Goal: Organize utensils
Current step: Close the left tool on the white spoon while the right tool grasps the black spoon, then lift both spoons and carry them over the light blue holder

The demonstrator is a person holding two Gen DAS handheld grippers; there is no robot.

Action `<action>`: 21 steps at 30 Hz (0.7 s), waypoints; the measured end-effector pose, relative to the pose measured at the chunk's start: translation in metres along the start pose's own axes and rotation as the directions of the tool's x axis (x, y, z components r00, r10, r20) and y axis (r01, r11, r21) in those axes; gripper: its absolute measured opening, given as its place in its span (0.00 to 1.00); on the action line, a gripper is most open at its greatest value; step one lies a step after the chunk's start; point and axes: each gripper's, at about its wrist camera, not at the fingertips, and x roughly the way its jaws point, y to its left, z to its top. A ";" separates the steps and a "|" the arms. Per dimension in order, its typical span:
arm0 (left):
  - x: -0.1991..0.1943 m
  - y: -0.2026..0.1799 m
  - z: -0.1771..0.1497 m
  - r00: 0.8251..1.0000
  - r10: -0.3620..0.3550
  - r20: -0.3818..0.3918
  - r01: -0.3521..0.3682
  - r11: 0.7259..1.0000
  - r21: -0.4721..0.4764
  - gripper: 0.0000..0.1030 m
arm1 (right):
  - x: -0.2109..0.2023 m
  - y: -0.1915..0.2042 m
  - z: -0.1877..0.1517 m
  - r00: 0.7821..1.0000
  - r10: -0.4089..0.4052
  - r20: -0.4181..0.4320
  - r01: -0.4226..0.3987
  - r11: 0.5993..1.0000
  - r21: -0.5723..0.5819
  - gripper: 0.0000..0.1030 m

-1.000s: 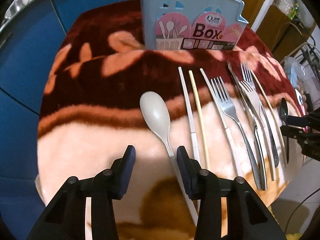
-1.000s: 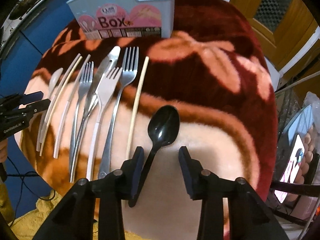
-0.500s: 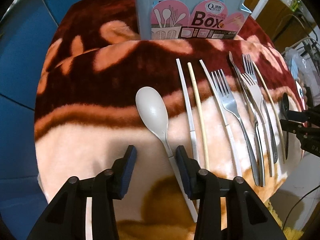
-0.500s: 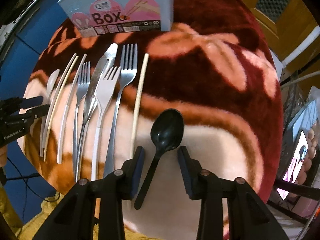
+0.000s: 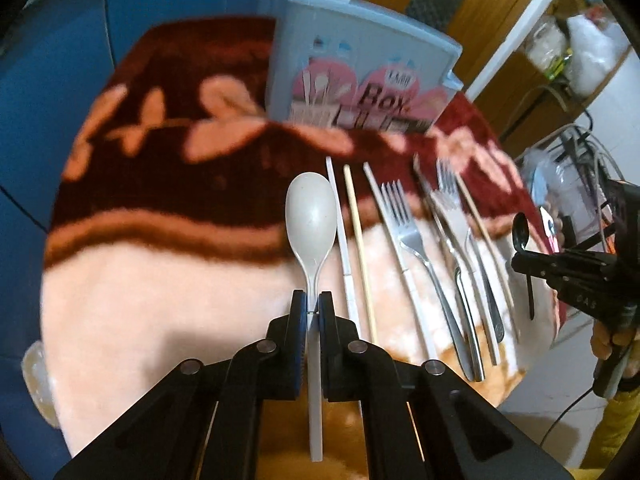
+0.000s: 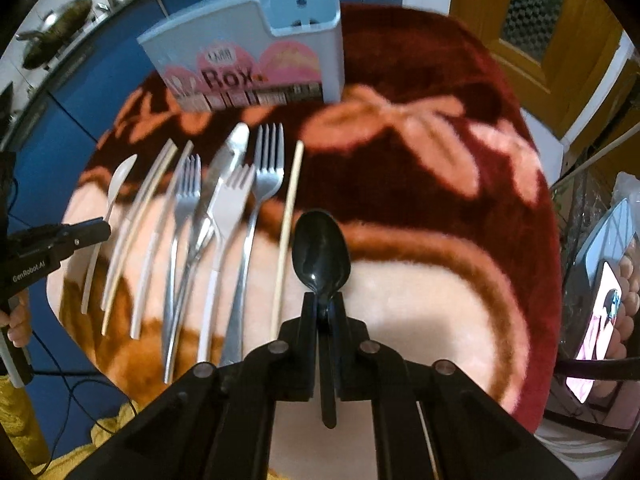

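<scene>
My left gripper (image 5: 313, 305) is shut on the handle of a white plastic spoon (image 5: 311, 220) and holds it above the blanket, bowl pointing away. My right gripper (image 6: 323, 306) is shut on the handle of a black plastic spoon (image 6: 320, 256), also lifted. A light blue utensil box (image 5: 360, 76) with a pink label stands at the far side; it also shows in the right wrist view (image 6: 256, 52). Between the grippers lie chopsticks (image 5: 360, 248), several forks (image 6: 268, 168) and a knife (image 6: 224, 168) in a row.
A red and peach floral blanket (image 6: 420, 152) covers the table. A blue cabinet (image 5: 48, 60) is at the left, a wooden door (image 6: 520, 12) at the far right. A phone (image 6: 604, 312) lies beyond the right edge.
Both grippers have closed on their spoon handles and lifted the spoons off the blanket. The views have tilted up toward the box.
</scene>
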 end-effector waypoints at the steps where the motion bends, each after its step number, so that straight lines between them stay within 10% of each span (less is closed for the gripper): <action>1: -0.001 0.000 0.000 1.000 -0.002 0.022 0.002 1.000 0.004 0.06 | 0.000 0.003 -0.008 0.999 -0.005 0.032 0.005 1.000 -0.002 0.07; 9: -0.030 0.000 0.001 0.956 -0.047 0.290 0.055 0.998 -0.019 0.06 | -0.013 0.025 -0.020 0.952 0.053 0.303 -0.048 0.999 -0.024 0.07; 21: -0.070 -0.019 0.048 0.865 -0.049 0.500 0.048 0.999 0.016 0.06 | -0.047 0.043 0.011 0.820 0.110 0.562 -0.089 0.994 -0.066 0.07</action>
